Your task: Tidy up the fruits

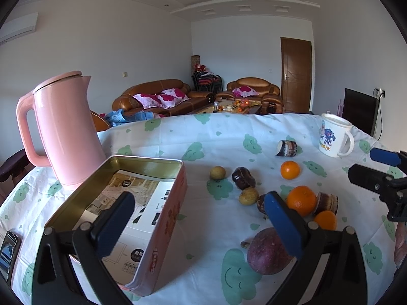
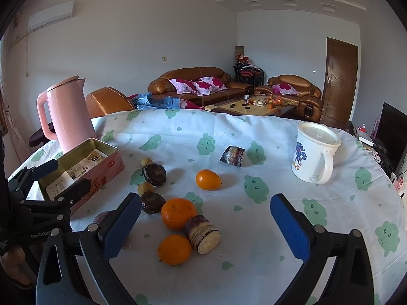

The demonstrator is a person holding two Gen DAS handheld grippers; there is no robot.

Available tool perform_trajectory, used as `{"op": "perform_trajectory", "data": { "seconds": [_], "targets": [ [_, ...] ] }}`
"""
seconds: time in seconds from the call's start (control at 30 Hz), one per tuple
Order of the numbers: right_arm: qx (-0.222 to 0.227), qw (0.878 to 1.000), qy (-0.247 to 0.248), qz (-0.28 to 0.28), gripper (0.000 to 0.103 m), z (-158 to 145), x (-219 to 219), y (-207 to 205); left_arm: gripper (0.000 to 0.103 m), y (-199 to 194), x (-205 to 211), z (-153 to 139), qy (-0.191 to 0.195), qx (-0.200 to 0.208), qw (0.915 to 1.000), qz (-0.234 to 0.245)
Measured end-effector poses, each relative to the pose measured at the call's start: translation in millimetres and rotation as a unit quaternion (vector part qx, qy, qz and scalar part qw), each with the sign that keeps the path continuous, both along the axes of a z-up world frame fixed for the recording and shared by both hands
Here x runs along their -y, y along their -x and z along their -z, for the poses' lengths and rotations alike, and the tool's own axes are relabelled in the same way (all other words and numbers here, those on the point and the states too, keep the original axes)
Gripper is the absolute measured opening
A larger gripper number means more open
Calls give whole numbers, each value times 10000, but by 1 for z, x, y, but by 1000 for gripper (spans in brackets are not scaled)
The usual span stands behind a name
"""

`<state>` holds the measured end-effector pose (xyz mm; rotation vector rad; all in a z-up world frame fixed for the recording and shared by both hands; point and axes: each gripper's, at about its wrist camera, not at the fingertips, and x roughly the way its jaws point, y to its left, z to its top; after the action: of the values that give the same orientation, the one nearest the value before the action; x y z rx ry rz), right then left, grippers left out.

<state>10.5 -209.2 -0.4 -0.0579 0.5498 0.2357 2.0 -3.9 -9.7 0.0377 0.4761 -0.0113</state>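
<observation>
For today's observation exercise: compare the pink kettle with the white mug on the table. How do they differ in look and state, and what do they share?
Colour: the pink kettle is plain pink, while the white mug carries a blue printed figure.
Size: the kettle stands clearly taller than the mug.
Place: the kettle stands behind the open tin; the mug stands alone on the other side of the tablecloth.
Shared: both are upright, lidded, and have one side handle.
</observation>
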Motion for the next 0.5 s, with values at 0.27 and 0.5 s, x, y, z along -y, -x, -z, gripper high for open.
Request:
{"op": "perform_trajectory", "data": {
  "seconds": [0.27,0.5],
  "targets": [
    [-71,9999,-64,56,102,8,4,-4,103,0,-3,2,14,-43,10000,13],
    [-77,9999,-103,72,102,9,6,-3,103,-1,-1,6,-21,-79,10000,31]
  ]
}}
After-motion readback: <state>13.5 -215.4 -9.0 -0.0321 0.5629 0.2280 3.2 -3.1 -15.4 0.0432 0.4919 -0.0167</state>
